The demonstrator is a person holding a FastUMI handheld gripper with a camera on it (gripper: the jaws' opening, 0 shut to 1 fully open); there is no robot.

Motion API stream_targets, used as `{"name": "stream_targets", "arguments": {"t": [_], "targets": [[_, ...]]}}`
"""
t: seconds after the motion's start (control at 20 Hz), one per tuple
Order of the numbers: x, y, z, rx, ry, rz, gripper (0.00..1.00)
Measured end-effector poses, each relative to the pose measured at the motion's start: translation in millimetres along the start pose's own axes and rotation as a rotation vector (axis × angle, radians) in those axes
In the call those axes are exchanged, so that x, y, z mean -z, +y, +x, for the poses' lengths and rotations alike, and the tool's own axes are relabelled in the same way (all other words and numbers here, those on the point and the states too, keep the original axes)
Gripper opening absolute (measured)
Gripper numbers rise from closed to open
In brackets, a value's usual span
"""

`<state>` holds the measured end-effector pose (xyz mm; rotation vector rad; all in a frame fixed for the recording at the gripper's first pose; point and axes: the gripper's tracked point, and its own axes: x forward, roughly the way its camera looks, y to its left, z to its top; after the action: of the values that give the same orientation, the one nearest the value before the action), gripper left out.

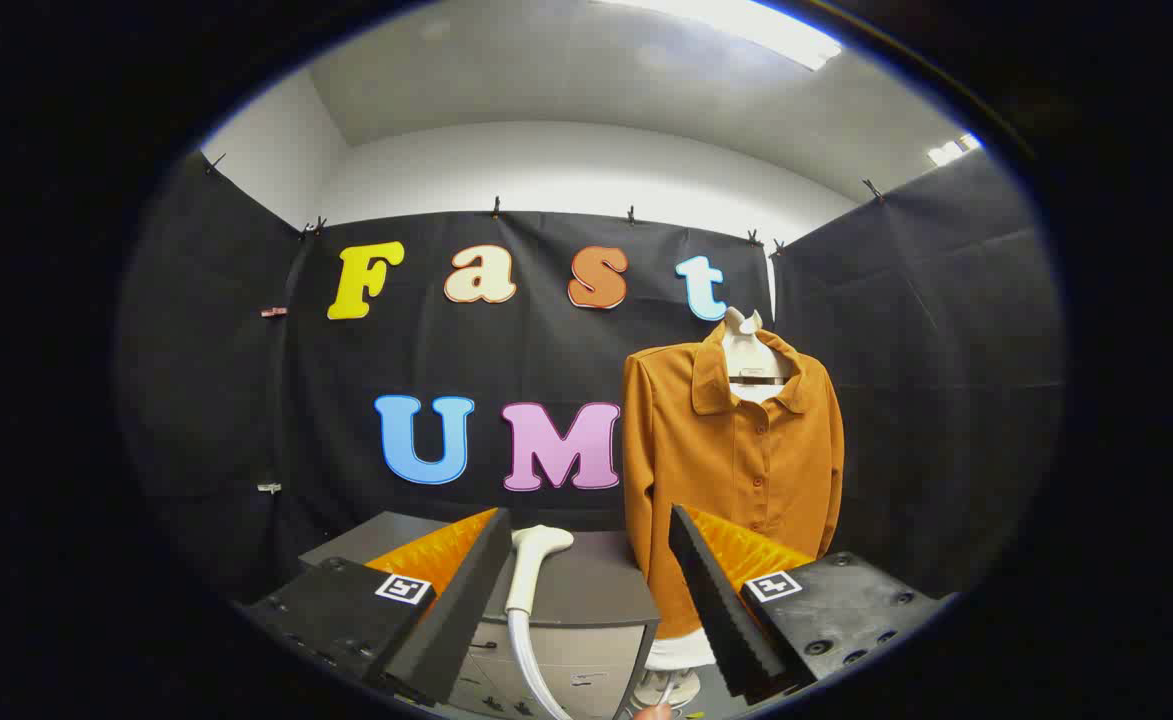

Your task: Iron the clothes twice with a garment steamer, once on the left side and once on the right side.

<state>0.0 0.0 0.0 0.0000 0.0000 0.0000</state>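
In the gripper view, just ahead of the fingers and between them, the garment steamer [534, 570] lies on top of a grey cabinet [596, 600]. Its pale head points away from the camera; the handle runs back toward the fingers, and a hose [526, 665] continues downward from its near end, over the cabinet's front.

The gripper [586, 600] stands spread wide with nothing between the fingers; neither touches the steamer.

The shirt [736, 470], rust-orange and buttoned, hangs on a white form beyond the right finger, to the right of the cabinet. Its front faces the camera and its lower hem is hidden behind that finger.

Assessment of handling: the steamer looks like rigid, smooth plastic, probably light to moderate in weight, and likely slippery on its rounded surfaces. The hose will probably drag on it and pull the near end down. The straight handle section, below the flared head and above the hose joint, appears the soundest place to clamp, square across its width. The shirt is soft cloth and will likely give under the head, so light contact seems advisable.
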Motion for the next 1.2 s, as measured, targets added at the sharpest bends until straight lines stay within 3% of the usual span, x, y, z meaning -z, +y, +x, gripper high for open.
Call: {"name": "stream_targets", "arguments": {"t": [1.2], "targets": [[-3, 9, -26, 0.028, 0.011, -0.012, 0.98]]}}
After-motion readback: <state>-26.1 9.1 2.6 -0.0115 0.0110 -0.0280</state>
